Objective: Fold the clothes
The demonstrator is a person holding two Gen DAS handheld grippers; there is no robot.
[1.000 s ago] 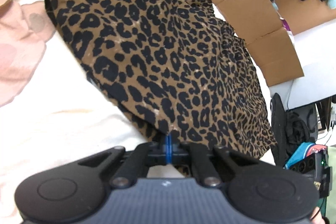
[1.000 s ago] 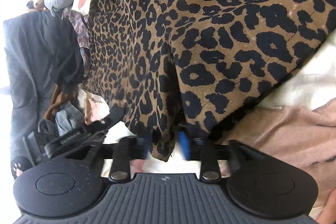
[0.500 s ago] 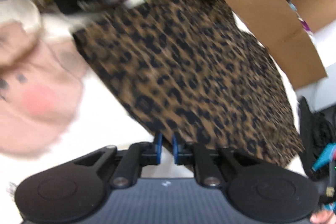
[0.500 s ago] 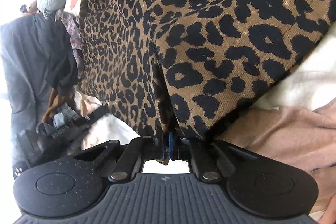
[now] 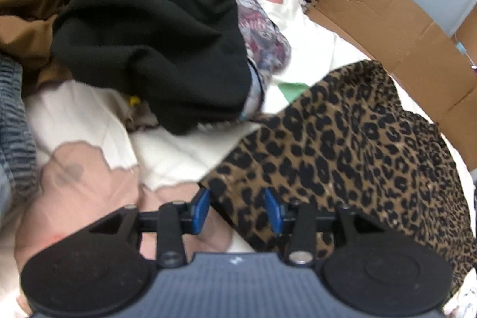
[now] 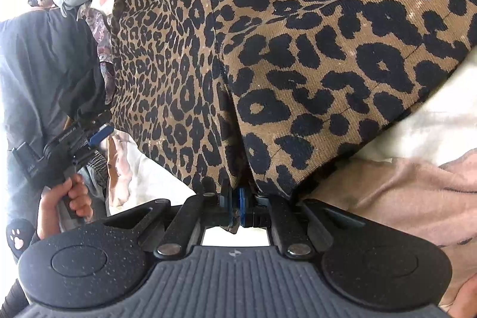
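Observation:
A leopard-print garment lies spread on white bedding. My left gripper hovers at its near corner. Its jaws are opening, and the blue pads stand apart on either side of the fabric edge without pressing it. In the right wrist view the same garment fills the frame, with a fold line running down to my right gripper, which is shut on its hem. The left gripper also shows there at the far left, carried by a hand.
A heap of clothes sits beyond the garment: a black piece, a brown one and a patterned one. Flattened cardboard borders the far right. A pink cloth lies beside the right gripper.
The left gripper has let go of the leopard corner, opened, and swung left toward the clothes heap. The right gripper has closed on the hem and stayed put.

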